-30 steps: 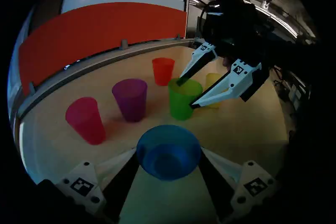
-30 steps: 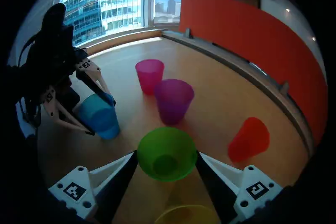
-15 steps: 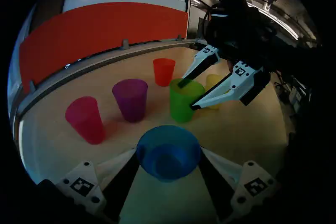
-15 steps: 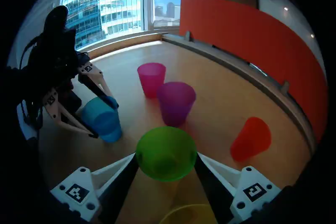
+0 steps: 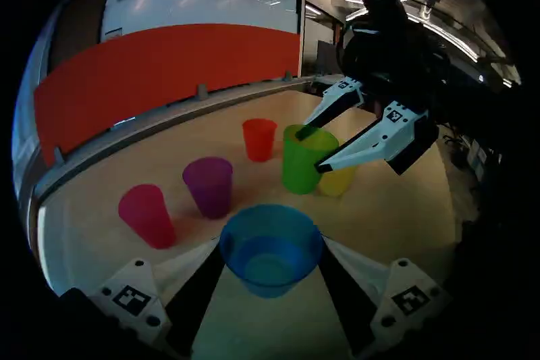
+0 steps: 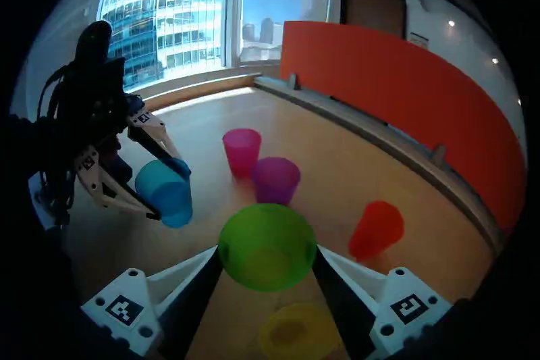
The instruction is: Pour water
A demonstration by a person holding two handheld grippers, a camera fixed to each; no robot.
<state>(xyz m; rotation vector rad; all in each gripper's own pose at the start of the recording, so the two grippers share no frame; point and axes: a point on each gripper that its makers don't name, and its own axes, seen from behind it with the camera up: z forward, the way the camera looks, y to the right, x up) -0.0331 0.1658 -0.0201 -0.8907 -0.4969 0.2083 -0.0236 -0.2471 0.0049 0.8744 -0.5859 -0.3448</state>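
The blue cup [image 5: 271, 255] is clamped by the left gripper [image 6: 168, 190] and the green cup [image 6: 267, 246] by the right gripper [image 5: 311, 151], both apparently held off the table for pouring.

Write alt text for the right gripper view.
The right claw grips a green cup from both sides; at left, the left claw holds a blue cup. A pink cup, purple cup, orange cup and yellow cup stand on the wooden table.

Blue cup [image 5: 271, 252], green cup [image 6: 267, 246]: translucent glossy plastic; table [image 5: 391, 211] smooth wood.
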